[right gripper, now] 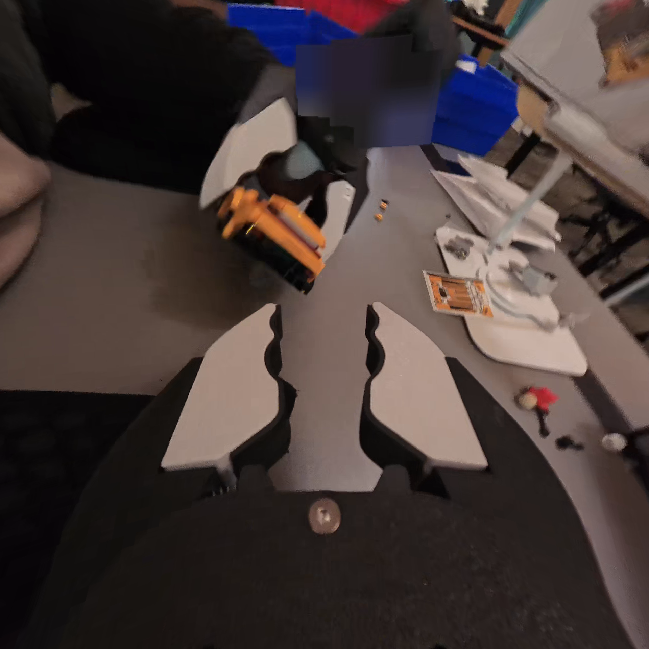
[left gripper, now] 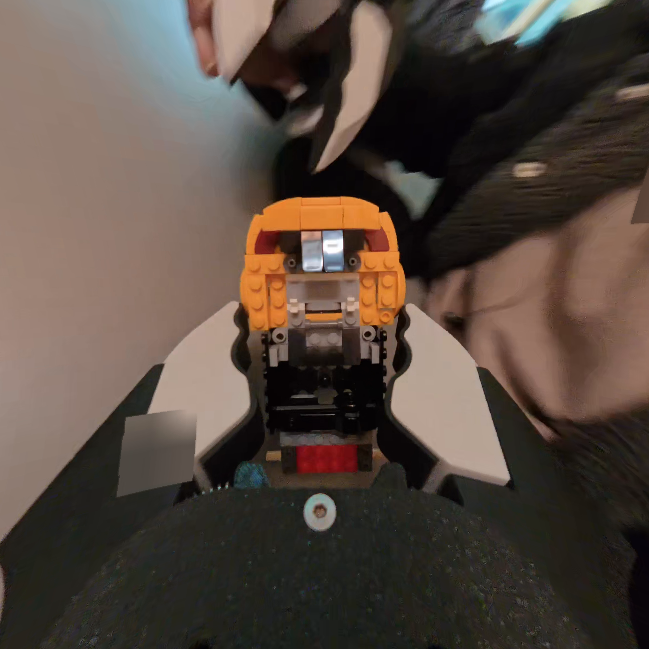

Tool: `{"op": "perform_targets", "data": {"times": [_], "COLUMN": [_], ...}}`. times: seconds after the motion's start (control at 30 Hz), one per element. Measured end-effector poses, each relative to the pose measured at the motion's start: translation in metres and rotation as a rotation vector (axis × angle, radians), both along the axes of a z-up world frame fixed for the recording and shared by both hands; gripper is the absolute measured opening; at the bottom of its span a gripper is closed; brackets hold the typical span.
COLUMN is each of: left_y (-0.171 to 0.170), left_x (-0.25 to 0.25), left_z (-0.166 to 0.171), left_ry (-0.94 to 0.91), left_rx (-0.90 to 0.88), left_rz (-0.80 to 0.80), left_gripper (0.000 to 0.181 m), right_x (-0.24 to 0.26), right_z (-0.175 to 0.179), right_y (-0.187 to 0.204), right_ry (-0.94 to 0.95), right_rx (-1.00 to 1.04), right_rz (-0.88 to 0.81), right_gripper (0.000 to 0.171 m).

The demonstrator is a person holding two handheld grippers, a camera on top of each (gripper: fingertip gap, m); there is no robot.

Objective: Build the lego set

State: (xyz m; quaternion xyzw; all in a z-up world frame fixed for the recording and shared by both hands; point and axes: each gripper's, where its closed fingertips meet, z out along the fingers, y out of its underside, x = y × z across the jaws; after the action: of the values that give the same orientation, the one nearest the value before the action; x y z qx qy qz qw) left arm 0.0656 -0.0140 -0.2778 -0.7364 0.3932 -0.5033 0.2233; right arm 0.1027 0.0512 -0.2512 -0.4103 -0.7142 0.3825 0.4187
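Motion blur smears the right gripper (left gripper: 302, 80) and the person's dark sleeve (left gripper: 526, 147) in the left wrist view. The lego model's (left gripper: 321, 316) lower sides hide between the fingers (left gripper: 207, 372). Small orange pieces (right gripper: 381, 210) are too tiny to identify.

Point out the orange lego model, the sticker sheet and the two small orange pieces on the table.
Lego model (left gripper: 322, 267): left wrist view, orange front.
Sticker sheet (right gripper: 456, 293): right wrist view, sheet's middle.
Small orange pieces (right gripper: 378, 217): right wrist view, nearer piece.

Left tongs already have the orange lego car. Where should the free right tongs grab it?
Take the orange front end, the part jutting past the left tongs, which clamp the black middle. Close the open right tongs across its two curved orange flanks, coming from ahead, likely avoiding the loose-looking chrome pieces.
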Motion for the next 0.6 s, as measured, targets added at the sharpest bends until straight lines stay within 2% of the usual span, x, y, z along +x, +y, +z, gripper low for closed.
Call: {"op": "perform_targets", "data": {"times": [0.1, 0.17, 0.33, 0.5, 0.6], "left_y": [-0.023, -0.035, -0.057, -0.062, -0.063], "left_x": [-0.003, -0.005, -0.001, 0.002, 0.002], "left_z": [0.032, 0.043, 0.039, 0.039, 0.04], "left_ry": [-0.246, -0.327, -0.307, -0.308, -0.313], "left_rx": [-0.075, -0.101, -0.115, -0.114, -0.116], "left_rz": [-0.17, -0.253, -0.375, -0.394, -0.395], "left_gripper": [0.081, 0.081, 0.081, 0.081, 0.081], "right_x": [-0.007, -0.014, -0.031, -0.04, -0.045], "right_z": [0.008, 0.012, 0.034, 0.034, 0.03], "right_y": [-0.033, -0.05, -0.079, -0.102, -0.108], "right_ry": [-0.007, -0.012, 0.016, -0.026, -0.024], "right_rx": [0.157, 0.215, 0.267, 0.292, 0.311], "right_rz": [0.091, 0.142, 0.229, 0.297, 0.298], "right_gripper": [0.054, 0.057, 0.059, 0.063, 0.049]}}
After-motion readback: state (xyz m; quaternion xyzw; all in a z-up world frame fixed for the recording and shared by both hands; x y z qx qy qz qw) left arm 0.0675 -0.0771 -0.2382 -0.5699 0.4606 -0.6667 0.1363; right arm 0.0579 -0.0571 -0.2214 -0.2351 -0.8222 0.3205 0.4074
